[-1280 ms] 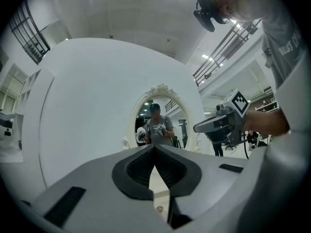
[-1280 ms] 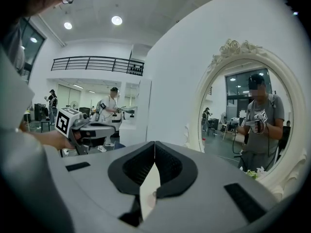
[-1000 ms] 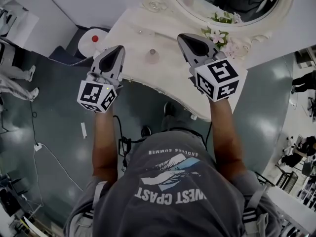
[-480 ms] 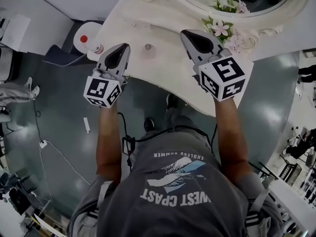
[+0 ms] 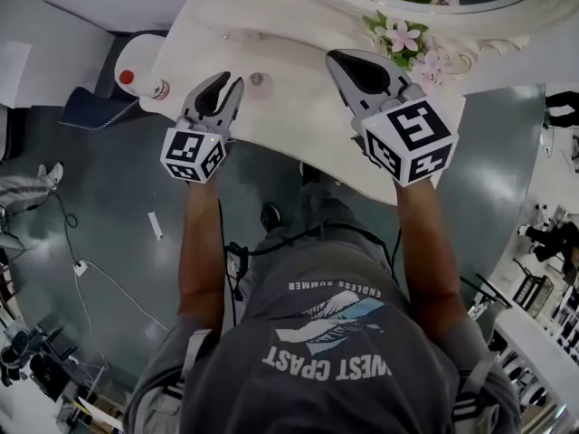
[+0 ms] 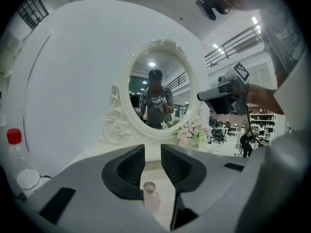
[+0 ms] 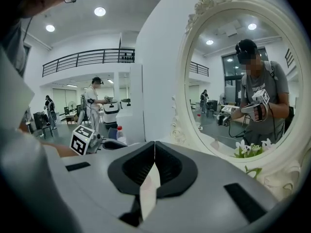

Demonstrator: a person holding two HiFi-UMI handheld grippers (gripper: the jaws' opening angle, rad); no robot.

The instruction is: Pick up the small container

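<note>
The small container (image 5: 258, 81), a pale pink bottle with a metal cap, stands on the white vanity table (image 5: 298, 107). My left gripper (image 5: 230, 80) hovers just to its left, apart from it, over the table's front edge. Its jaws are opening and hold nothing. In the left gripper view the container (image 6: 149, 194) shows low in the gap of the left gripper (image 6: 153, 152), beyond the tips. My right gripper (image 5: 334, 58) is shut and empty, over the table to the container's right. In its own view the right gripper (image 7: 154, 145) points at the mirror frame.
An oval mirror (image 6: 154, 93) in an ornate white frame stands at the table's back, with pink flowers (image 5: 404, 37) at its base. A clear bottle with a red cap (image 5: 137, 82) stands on a white stand left of the table. The table's curved front edge runs under both grippers.
The left gripper has moved forward over the table edge, closer to the container, and its jaws have parted from shut. The right gripper has stayed shut, about where it was.
</note>
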